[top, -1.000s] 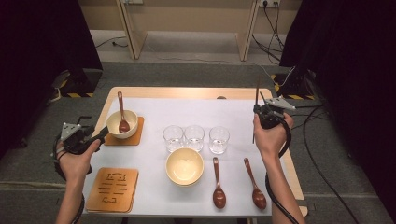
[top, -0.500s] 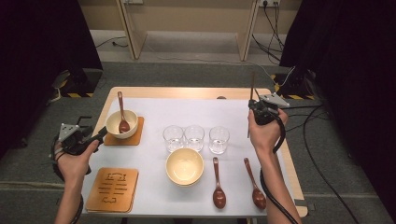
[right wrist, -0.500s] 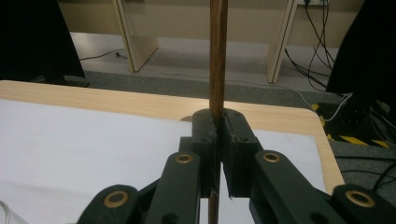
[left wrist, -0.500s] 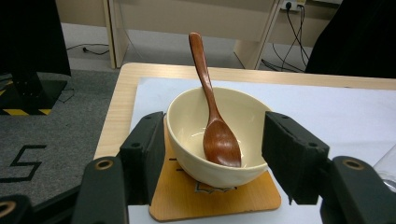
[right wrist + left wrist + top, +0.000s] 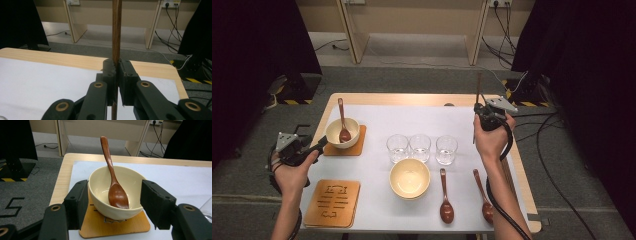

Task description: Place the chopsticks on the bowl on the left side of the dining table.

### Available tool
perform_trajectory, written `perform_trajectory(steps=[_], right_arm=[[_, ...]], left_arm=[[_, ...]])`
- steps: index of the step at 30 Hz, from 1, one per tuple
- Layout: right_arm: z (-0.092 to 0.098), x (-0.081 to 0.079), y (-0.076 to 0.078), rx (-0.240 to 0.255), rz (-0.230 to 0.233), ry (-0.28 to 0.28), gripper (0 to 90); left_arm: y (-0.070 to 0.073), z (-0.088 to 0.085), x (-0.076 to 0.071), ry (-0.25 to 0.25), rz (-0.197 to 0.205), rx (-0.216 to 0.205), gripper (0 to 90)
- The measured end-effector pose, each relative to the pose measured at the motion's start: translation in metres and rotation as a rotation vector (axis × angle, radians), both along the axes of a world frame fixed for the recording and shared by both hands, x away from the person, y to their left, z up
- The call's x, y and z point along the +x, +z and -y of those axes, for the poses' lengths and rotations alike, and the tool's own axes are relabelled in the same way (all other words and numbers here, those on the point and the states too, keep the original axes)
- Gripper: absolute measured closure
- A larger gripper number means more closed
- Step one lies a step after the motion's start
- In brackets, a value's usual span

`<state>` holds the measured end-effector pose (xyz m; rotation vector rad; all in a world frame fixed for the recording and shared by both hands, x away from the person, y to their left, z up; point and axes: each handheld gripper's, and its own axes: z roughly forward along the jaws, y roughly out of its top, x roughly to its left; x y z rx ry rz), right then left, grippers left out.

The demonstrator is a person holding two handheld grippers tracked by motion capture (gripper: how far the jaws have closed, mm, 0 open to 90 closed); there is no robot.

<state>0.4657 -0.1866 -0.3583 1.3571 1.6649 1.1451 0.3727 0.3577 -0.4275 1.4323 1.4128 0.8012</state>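
Observation:
My right gripper is shut on a thin brown wooden stick, which stands upright above the table's far right part. My left gripper is open at the left edge of the table. Its jaws reach to either side of a cream bowl without pressing on it. A brown wooden spoon leans inside that bowl. The bowl sits on a wooden coaster.
Three empty glasses stand in a row mid-table on the white mat. In front of them sit a second cream bowl and two wooden spoons. An empty coaster lies at the front left.
My right hand has drifted slightly to the left with the stick still upright in its jaws. The left hand and the bowl have stayed where they were.

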Motion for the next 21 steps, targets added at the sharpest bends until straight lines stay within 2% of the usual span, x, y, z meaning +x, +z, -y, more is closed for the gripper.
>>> perform_trajectory(steps=[21], right_arm=[[-0.011,0.011,0.002,0.002,0.026,0.016,84.6]], left_arm=[[0.000,-0.001,0.000,0.001,0.002,-0.004,39.1]])
